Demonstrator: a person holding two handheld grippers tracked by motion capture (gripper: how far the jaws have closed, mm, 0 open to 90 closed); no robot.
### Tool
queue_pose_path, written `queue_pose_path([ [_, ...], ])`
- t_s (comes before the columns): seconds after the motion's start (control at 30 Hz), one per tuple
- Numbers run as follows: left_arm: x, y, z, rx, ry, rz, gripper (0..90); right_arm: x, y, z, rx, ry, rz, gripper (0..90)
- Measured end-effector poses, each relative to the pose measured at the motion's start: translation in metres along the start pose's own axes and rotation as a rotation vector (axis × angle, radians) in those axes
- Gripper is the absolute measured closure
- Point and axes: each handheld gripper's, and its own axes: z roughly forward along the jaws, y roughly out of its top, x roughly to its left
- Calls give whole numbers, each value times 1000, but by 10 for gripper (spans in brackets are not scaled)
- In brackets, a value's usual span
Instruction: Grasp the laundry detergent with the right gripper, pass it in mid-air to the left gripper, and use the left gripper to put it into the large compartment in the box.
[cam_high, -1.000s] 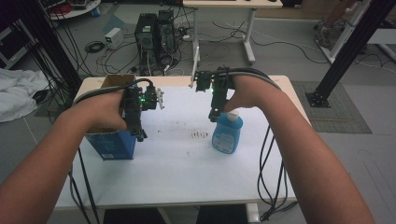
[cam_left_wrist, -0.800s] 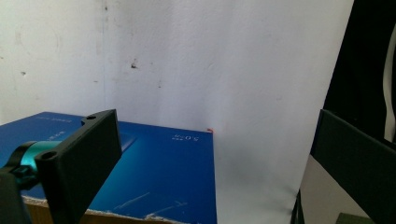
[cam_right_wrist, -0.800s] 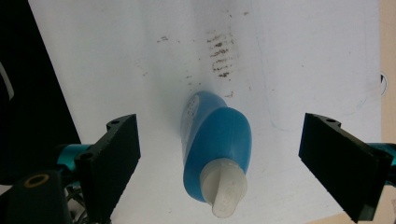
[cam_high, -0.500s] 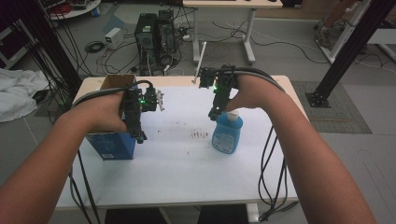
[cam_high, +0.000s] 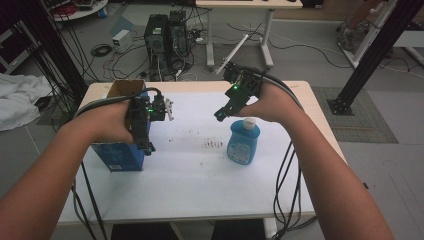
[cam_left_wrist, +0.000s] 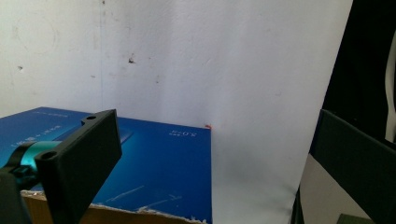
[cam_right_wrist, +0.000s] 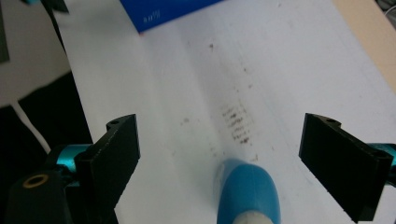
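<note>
Two hand-held grippers hover over a blue bottle and a blue box on a white worktop.

The right hand-held gripper (cam_high: 220, 116) hangs above and just behind the blue bottle (cam_high: 243, 141), its jaws spread wide with the bottle's white-capped top (cam_right_wrist: 254, 215) low between them and touching neither. The left hand-held gripper (cam_high: 146, 146) sits at the near face of the blue box (cam_high: 116, 158), jaws likewise apart, clear of its open cardboard rim. Bottle and box both stand upright, well apart on the worktop (cam_high: 190, 190), with a patch of dark specks (cam_high: 214, 144) between them.
</note>
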Motion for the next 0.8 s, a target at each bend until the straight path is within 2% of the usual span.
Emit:
queue_pose_path([
  [0.1, -2, 0, 1, -1, 3, 0, 17, -1, -1, -1, -56, -1, 28, 116],
  [0.23, -3, 0, 1, -3, 2, 1, 17, -3, -1, -2, -117, -40, 71, 116],
  [0.4, -4, -1, 1, -4, 2, 2, 17, -11, -6, -8, -258, -88, 149, 116],
  [0.43, -4, -1, 1, -4, 2, 2, 17, -11, -6, -8, -258, -88, 149, 116],
  [0.47, -5, -1, 1, -2, 0, 4, 17, -12, -8, -9, -280, -98, 154, 116],
  [0.63, -3, -3, 5, -1, -4, -6, 17, -20, -16, -12, -334, -161, 196, 116],
  [0.8, -2, -5, 6, 6, -3, -6, 17, -30, -26, -15, -355, -221, 263, 116],
])
